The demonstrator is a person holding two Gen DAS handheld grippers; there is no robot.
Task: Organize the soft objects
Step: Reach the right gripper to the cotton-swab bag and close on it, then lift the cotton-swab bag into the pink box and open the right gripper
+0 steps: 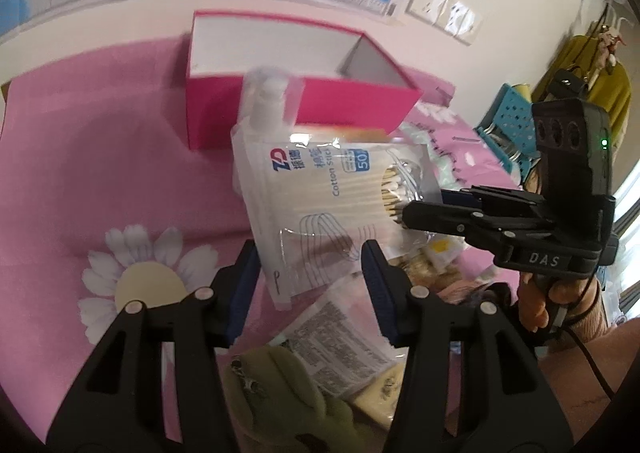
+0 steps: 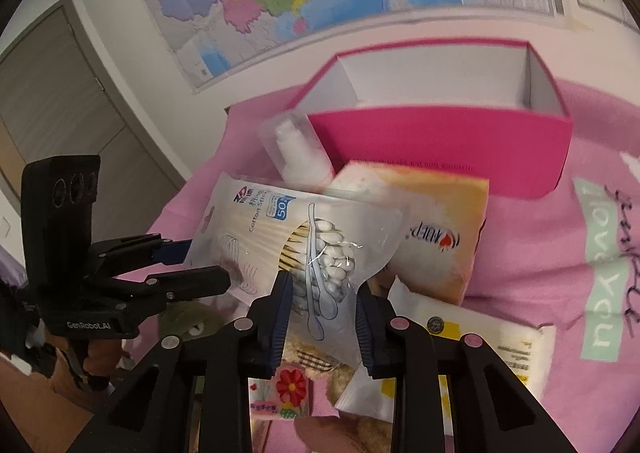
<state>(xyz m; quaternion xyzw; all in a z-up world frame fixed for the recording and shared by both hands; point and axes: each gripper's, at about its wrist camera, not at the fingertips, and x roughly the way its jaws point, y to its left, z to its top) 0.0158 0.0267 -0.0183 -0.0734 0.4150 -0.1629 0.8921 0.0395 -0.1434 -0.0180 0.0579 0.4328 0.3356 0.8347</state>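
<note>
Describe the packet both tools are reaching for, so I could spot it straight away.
Find the open pink box on the pink cloth. In front of it, over a heap of packets, is the clear bag of cotton swabs. Unlike the orange tissue pack beside it, you can see the white-tipped sticks inside.

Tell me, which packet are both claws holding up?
The cotton swab bag, clear with white swab tips showing. The orange tissue pack and the yellow-labelled white pack lie below, ungripped.

We see a glossy, crinkled clear-plastic cotton swab bag [image 1: 320, 193] in front of the matt pink cardboard box [image 1: 320, 109], over soft pink cloth [image 1: 100, 173]; beside it, a smooth white plastic bottle [image 2: 300, 157].
</note>
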